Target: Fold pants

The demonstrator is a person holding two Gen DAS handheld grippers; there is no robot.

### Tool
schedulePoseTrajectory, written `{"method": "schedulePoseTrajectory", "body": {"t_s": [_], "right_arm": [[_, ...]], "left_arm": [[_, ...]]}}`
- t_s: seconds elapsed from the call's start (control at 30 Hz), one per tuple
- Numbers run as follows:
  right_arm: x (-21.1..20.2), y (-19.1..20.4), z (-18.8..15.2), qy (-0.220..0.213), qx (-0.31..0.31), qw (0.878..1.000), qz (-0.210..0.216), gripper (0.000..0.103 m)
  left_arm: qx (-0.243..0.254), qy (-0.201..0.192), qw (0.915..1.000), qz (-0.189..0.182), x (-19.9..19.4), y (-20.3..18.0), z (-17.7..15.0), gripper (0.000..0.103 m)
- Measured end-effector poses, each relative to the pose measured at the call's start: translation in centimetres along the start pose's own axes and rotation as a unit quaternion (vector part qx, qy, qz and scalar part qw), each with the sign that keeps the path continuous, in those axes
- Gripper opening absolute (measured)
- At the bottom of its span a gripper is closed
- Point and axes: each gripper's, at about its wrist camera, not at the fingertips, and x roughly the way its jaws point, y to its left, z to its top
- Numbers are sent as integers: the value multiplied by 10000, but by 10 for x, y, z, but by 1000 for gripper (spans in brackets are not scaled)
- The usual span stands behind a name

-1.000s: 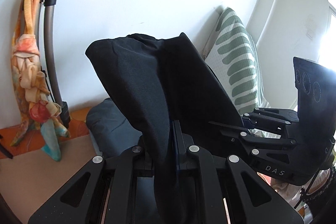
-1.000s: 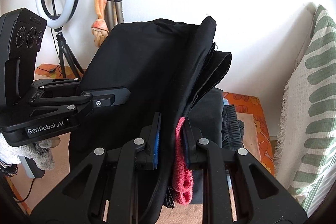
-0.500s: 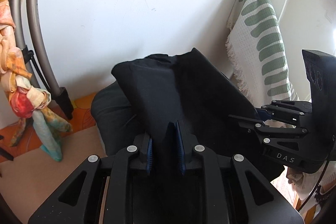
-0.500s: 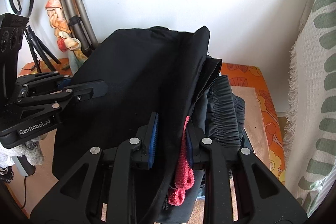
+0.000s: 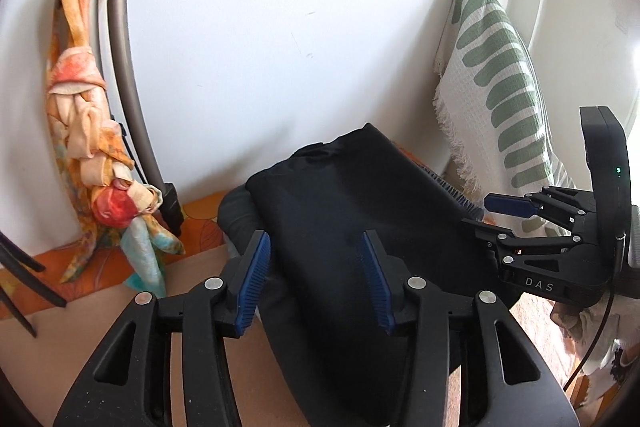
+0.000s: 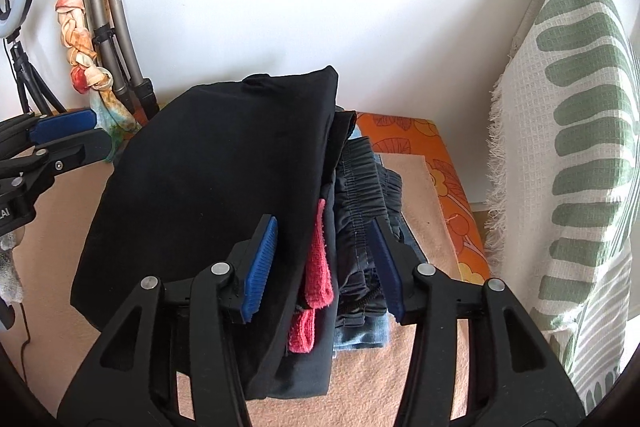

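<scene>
Atop a stack of folded clothes (image 6: 360, 211) on the tan surface (image 6: 424, 187): folded black pants (image 6: 208, 195), lying near the wall, top face tilted.

Risk, judged: stack uneven (black pants over a pink cloth (image 6: 316, 267), dark elastic-waist garment (image 6: 364, 179), denim (image 6: 368, 335) at the bottom); top bundle overhanging on the left side, so prone to sliding or unfolding if nudged on withdrawal. Ribbed blue pads could snag the fabric and drag a layer open. Fringed green-patterned cloth (image 6: 568, 147) just beside the stack, a possible catch for the right tool.

Left tongs (image 5: 316, 279): spread wide, holding nothing; pants between and beyond the pads, contact with either pad not certain.

Right tongs (image 6: 326, 265): also wide apart, gripping nothing; straddling the near edge of the stack, left pad just beside the black fabric, right pad beside the dark garment. Touching or merely close: cannot tell.

Fold appears complete; placement looks done, release made.
</scene>
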Motion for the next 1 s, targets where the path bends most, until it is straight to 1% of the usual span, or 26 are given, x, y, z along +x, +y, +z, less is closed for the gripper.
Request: {"method": "schedulePoseTrajectory", "body": {"t_s": [0.07,0.13,0.3,0.4,0.5,0.6,0.67,0.7,0.73,1.0], "right_arm": [[-12,3,-3,-66,84,9999,-18,57],[-26,6,-7,-169,163,9997,-4,62],[-61,20,-20,-410,270,9988,-83,78],[-81,30,-30,-523,318,9981,-108,83],[-100,40,-38,-661,347,9971,-179,87],[-120,51,-49,-815,390,9957,-209,93],[-131,57,-56,-884,417,9950,-211,94],[-136,60,-60,-915,430,9946,-219,94],[-142,64,-64,-951,441,9942,-224,94],[-181,85,-98,-1242,533,9904,-286,98]], "left_arm": [[0,-64,10000,2,-12,0,-3,50],[-5,-121,9999,23,-24,2,-8,55],[-44,-208,9997,76,-58,6,-22,62],[-45,-294,9995,127,-81,6,-31,64],[-1,-410,9989,222,-104,4,-39,70],[-24,-500,9985,239,-128,3,-49,71],[-59,-557,9981,247,-142,3,-56,74],[-65,-583,9979,259,-149,2,-59,78],[-52,-624,9977,273,-156,1,-63,79],[149,-821,9957,407,-202,-14,-94,82]]}}
